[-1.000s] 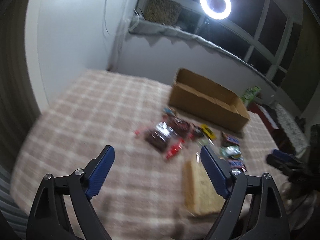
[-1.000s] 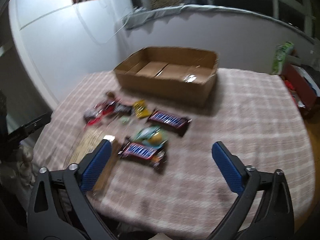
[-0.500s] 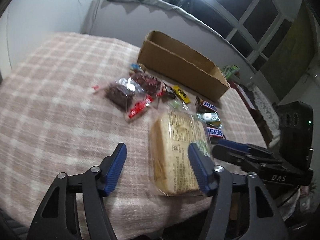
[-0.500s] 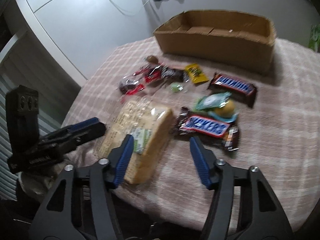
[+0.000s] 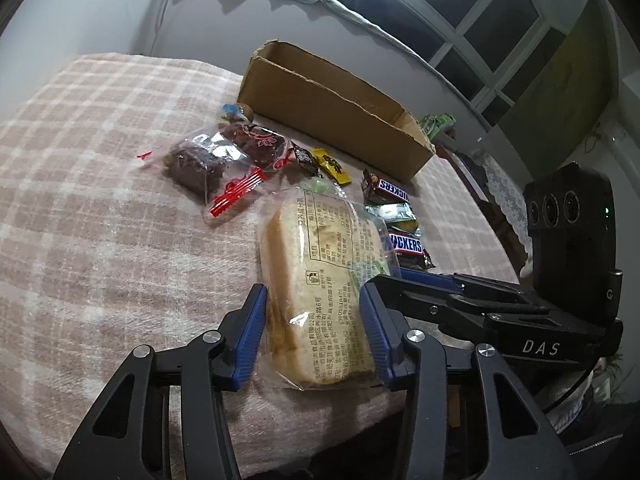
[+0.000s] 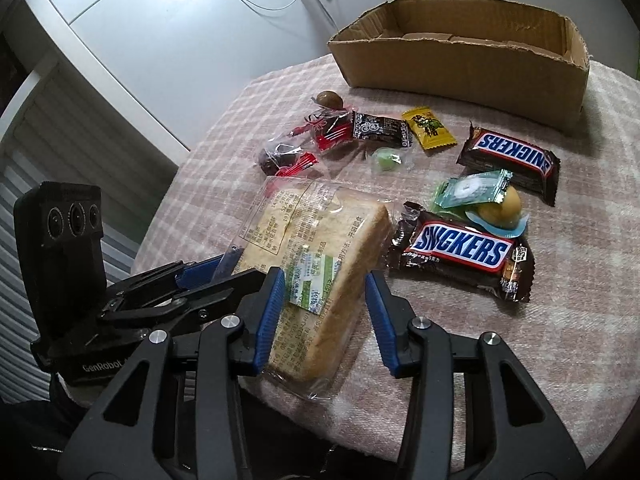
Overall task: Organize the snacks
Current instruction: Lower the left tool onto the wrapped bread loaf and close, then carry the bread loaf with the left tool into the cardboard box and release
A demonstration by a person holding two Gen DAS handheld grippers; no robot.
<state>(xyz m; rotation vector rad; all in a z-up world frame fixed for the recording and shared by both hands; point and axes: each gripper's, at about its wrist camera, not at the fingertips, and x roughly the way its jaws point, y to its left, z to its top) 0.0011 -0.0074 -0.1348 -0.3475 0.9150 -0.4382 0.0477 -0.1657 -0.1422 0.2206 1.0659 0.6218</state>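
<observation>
Near end of the bread packet sits at the counter edge; its lower corners are screened by blue pads in both wrist views. Wrapper print too small to read. Inside of the cardboard box only partly visible: bare flaps in the right view, just the outer wall from the left. In the left view the nearer Snickers bar is half covered by the bread, and the far one is cut by a green-and-silver sachet. The dark-wrapped cakes in clear film are glare-struck, contents unclear. Beyond the counter: dim window, ring light cropped at the frame top.

Both tongs point steeply down at the same packet from its near end, side by side. Left tongs: jaws closing, bread between them, pads right at the wrapper's sides; cannot tell whether they press yet. Right tongs: jaws closing around the packet's right-hand half, left pad against the film, right pad standing just off the crust. The right tongs' fingers lie directly beside the left tongs' right pad.

Packet lies flat on the checked cloth, long axis running away towards the box, loose sweets between them. The box stands at the far edge.
</observation>
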